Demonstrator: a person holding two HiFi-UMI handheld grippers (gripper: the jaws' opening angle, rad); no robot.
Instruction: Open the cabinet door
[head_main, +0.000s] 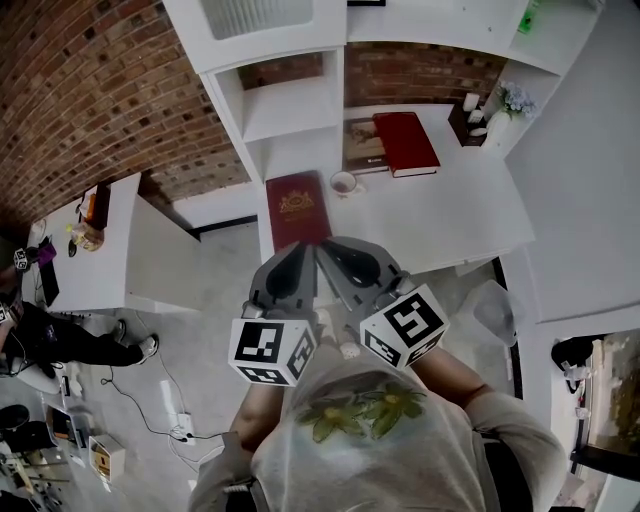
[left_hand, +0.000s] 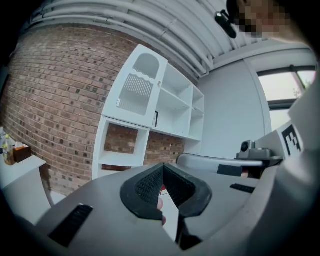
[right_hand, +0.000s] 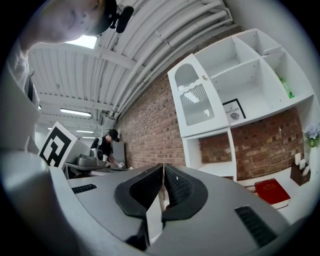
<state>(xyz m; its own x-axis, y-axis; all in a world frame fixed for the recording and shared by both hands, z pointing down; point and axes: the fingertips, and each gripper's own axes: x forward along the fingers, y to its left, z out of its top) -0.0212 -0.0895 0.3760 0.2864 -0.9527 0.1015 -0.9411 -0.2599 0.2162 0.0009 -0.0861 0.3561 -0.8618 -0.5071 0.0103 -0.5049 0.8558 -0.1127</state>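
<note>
The person holds both grippers close to the chest and side by side, pointing them toward a white tabletop (head_main: 470, 215) that stands against a brick wall (head_main: 90, 90). The left gripper (head_main: 303, 250) has its fingers (left_hand: 145, 182) together, the ribbed pads meeting at the tips with nothing between them. The right gripper (head_main: 328, 246) has its fingers (right_hand: 182, 187) pressed together in the same way and is also empty. Neither gripper touches anything on the tabletop. The cabinet door (head_main: 250, 15) is on the white shelf unit (head_main: 290, 110) that rises from the back of the tabletop. In the head view it lies at about 12 o'clock from the grippers and well apart from them. In the right gripper view the door (right_hand: 197, 100) is a tall white panel with an arched, ribbed window. It looks closed, with a small knob near its upper right corner, an open cubby at 6 o'clock from it and open shelves at 3 o'clock. The left gripper view shows the same door (left_hand: 140, 87) at about 11 o'clock above the fingers. On the tabletop a dark red book (head_main: 297, 208) lies at the near edge, just beyond the fingertips. A small cup (head_main: 343, 183) sits at its 2 o'clock. Farther back a red book (head_main: 405, 142) rests partly on another book (head_main: 362, 148). A vase of flowers (head_main: 505, 105) stands at the far right corner. Another person (head_main: 70, 345) is at a separate desk at 9 o'clock.
</note>
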